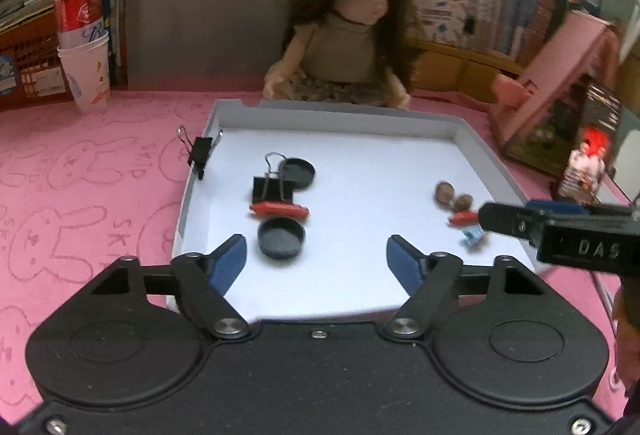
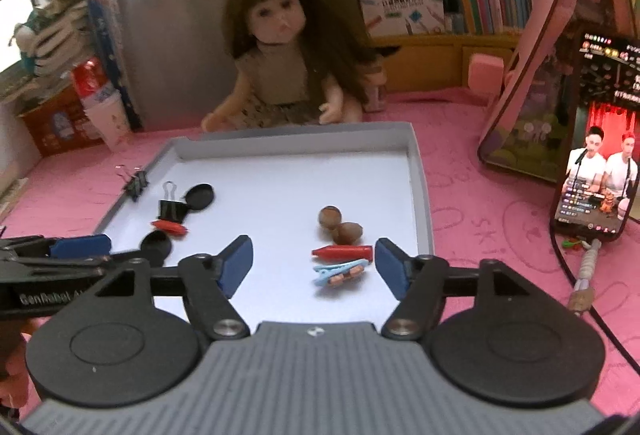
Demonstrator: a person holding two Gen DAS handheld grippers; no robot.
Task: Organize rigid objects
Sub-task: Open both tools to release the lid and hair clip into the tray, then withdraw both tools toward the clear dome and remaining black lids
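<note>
Nearest the right wrist camera, the right gripper (image 2: pixel 314 264) stands released, its blue-padded jaws spread wide and empty over the near edge of the shallow white cardboard tray (image 2: pixel 420 171) on the pink bunny-print tablecloth (image 2: pixel 480 235). Between those jaws, toward the right one, lie a small red plastic clip (image 2: pixel 342 252) and, just nearer, a light-blue hair clip (image 2: pixel 340 272); both have their long axes running left to right, roughly across the gap between the jaws, so a grasp would probably call for a turn of the wrist or closing on the ends. Two brown round nuts (image 2: pixel 340 225) sit touching each other just beyond the red clip. The left gripper (image 1: pixel 316 259) is likewise spread and holds nothing; directly ahead of it, nearer its left jaw, is a black round lid (image 1: pixel 281 237), with a second red plastic clip (image 1: pixel 279 210), a black binder clip (image 1: pixel 273 188) and another black round cap (image 1: pixel 296 173) close behind. A further black binder clip (image 1: pixel 200 151) grips the tray's left wall. My judgement: the right hand is nearer the red and blue clips, the left nearer the black lids.
</note>
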